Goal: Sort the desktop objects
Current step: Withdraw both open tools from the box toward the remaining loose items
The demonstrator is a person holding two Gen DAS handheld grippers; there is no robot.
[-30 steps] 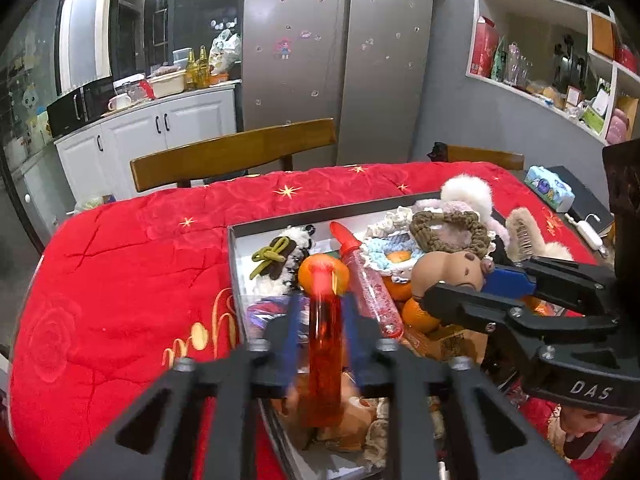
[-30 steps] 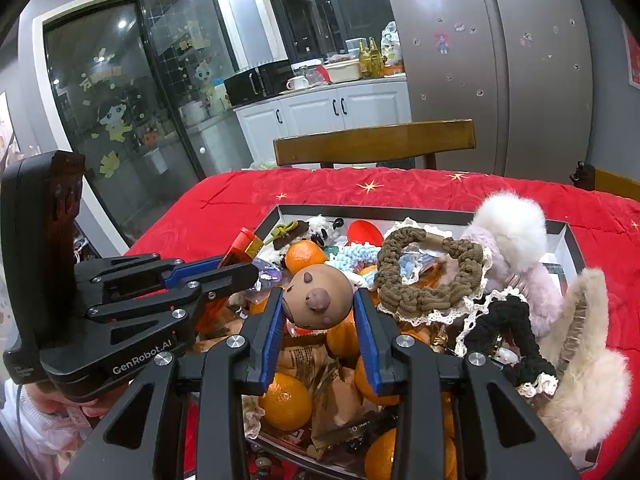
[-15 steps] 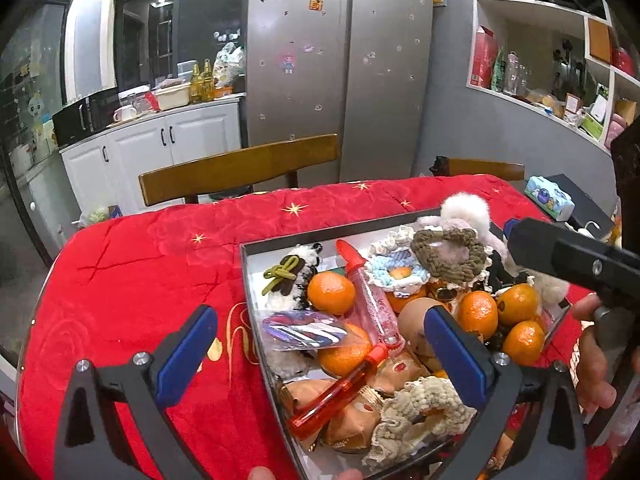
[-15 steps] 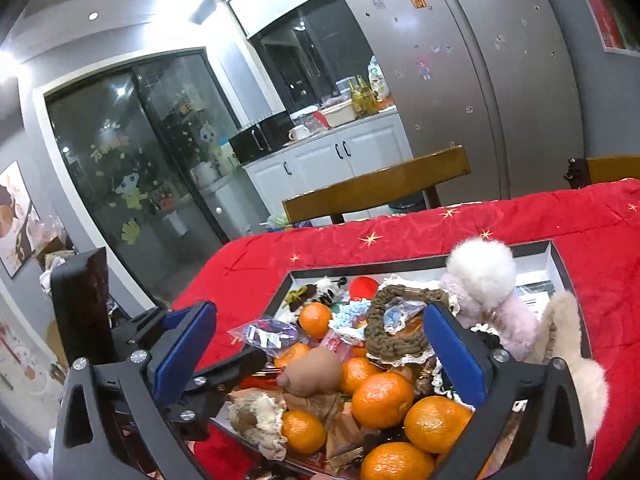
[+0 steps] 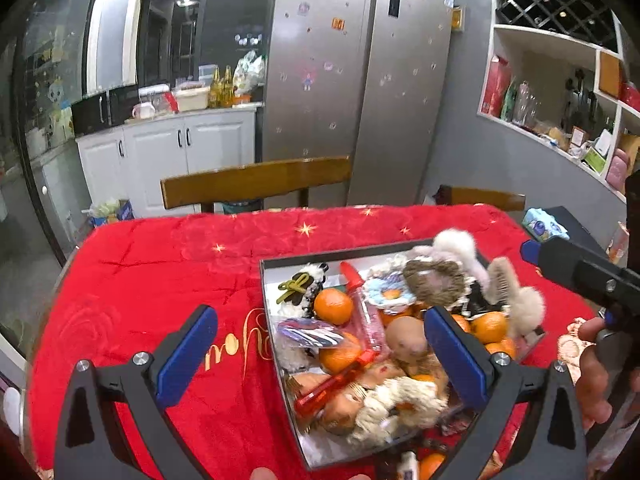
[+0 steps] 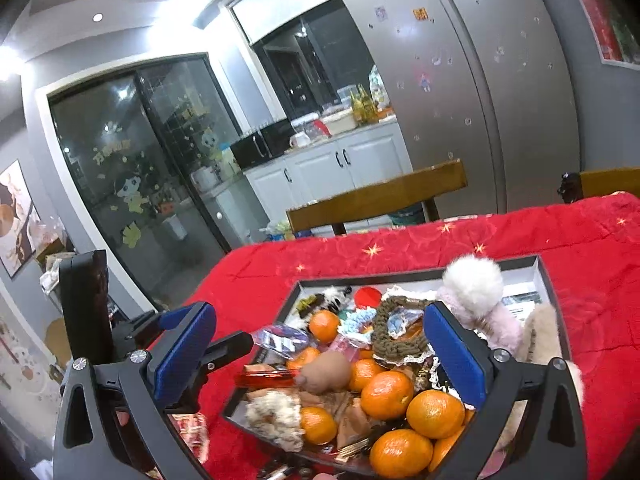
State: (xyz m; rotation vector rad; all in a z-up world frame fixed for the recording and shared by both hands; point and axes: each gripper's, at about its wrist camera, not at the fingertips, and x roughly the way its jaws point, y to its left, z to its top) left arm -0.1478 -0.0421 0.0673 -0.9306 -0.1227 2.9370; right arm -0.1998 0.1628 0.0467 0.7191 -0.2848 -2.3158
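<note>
Beside tray [image 5: 267, 312], bare red cloth [image 5: 152, 280]

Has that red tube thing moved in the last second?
Yes. The red tube was upright between the left hand-held gripper fingers; now it lies flat in the tray, gripper open.

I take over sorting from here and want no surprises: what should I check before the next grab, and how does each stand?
1. Left gripper open, empty: ok.
2. Right gripper open, empty: ok.
3. Tray flat on the red cloth: ok.
4. Brown toy reachable on top of the pile: ok.
5. Red tube free of neighbours: not ok, partly buried.
6. Destination for sorted items: cannot tell.
</note>
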